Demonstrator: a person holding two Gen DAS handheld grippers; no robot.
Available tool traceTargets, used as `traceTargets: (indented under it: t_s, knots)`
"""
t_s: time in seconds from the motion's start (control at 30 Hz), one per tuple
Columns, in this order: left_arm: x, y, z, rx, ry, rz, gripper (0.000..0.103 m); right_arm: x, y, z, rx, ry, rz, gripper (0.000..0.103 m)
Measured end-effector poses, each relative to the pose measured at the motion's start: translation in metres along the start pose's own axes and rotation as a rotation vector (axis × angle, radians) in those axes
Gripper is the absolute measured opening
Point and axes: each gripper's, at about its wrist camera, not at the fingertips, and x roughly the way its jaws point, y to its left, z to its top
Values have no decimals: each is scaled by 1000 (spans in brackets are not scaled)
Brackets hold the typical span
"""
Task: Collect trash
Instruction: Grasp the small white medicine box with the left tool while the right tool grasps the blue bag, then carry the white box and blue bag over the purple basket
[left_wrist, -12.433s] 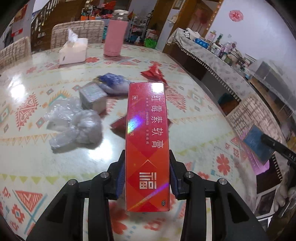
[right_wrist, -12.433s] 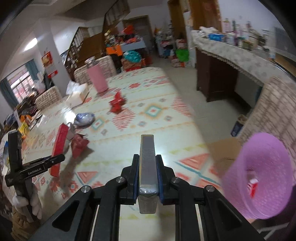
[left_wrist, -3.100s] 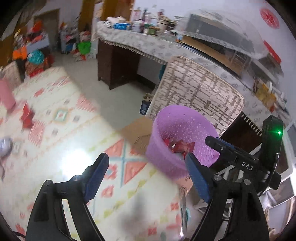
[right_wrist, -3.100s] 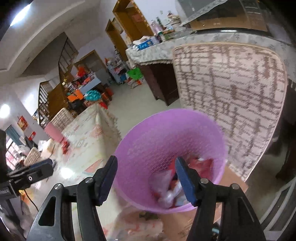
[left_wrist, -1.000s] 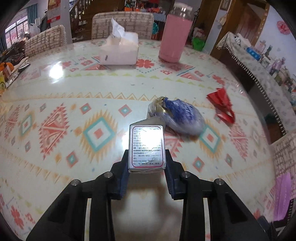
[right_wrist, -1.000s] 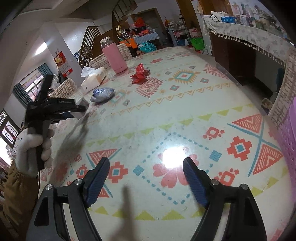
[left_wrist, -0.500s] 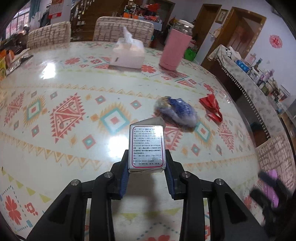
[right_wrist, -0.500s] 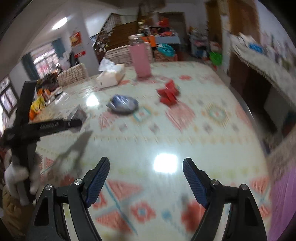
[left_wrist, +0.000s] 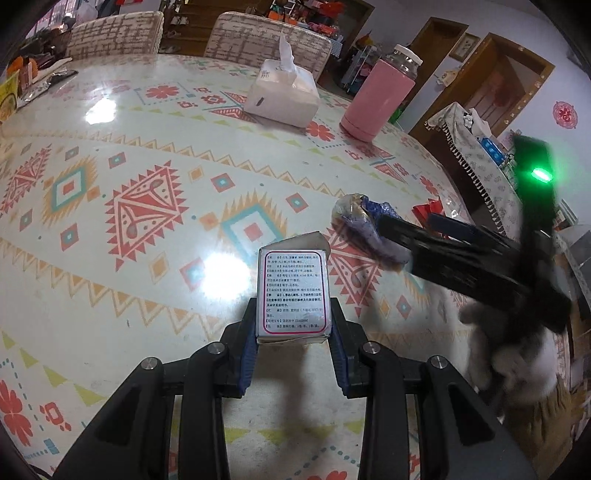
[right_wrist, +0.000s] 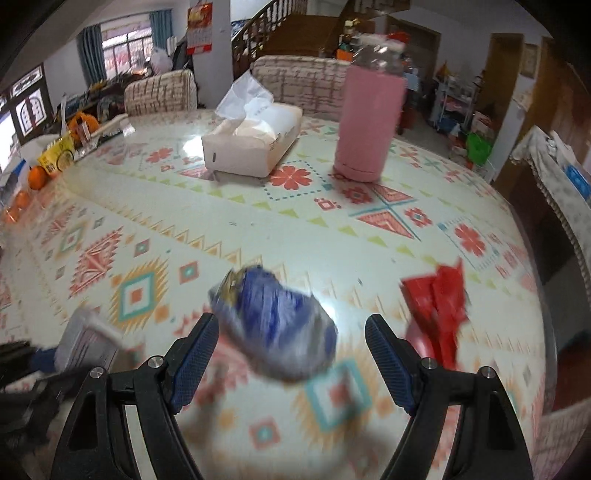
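Observation:
My left gripper (left_wrist: 293, 334) is shut on a small silver medicine box (left_wrist: 292, 295) and holds it above the patterned table (left_wrist: 147, 221). My right gripper (right_wrist: 290, 354) is open, its jaws either side of a crumpled blue and silver wrapper (right_wrist: 273, 328) that lies on the table. The same wrapper (left_wrist: 365, 225) shows in the left wrist view, with the right gripper body (left_wrist: 480, 258) over it. A crumpled red wrapper (right_wrist: 437, 306) lies to the right of the blue one. The silver box (right_wrist: 88, 339) shows at lower left in the right wrist view.
A white tissue box (right_wrist: 251, 140) and a tall pink bottle (right_wrist: 367, 118) stand at the far side of the table. Snack packets and oranges (right_wrist: 48, 162) lie at the far left. Chairs (left_wrist: 266, 48) stand behind the table. A sideboard (left_wrist: 480, 155) is on the right.
My right gripper has swung in over the table and now straddles the blue wrapper. My left gripper still holds the silver box, drawn back a little.

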Motion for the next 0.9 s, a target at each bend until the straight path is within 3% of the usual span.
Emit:
traceTargets:
  t_s: [0.2, 0.27, 0.3, 0.33, 0.57, 0.9]
  knots:
    - [0, -1, -1, 0, 5, -4, 33, 22, 5, 1, 5, 32, 24, 85]
    - [0, -1, -1, 1, 2, -2, 33, 22, 7, -4, 24, 34, 26, 74]
    - [0, -1, -1, 3, -1, 0, 33, 22, 8, -7, 33, 45, 18, 51]
    - [-1, -2, -1, 7, -8, 6, 33, 19, 7, -10, 45, 37, 17, 50]
    - [-10, -15, -6, 68, -70, 65, 33, -24, -9, -43, 164, 8, 12, 47]
    - [-23, -37, -16, 167, -171, 143, 33, -117, -27, -130, 326, -45, -12, 48]
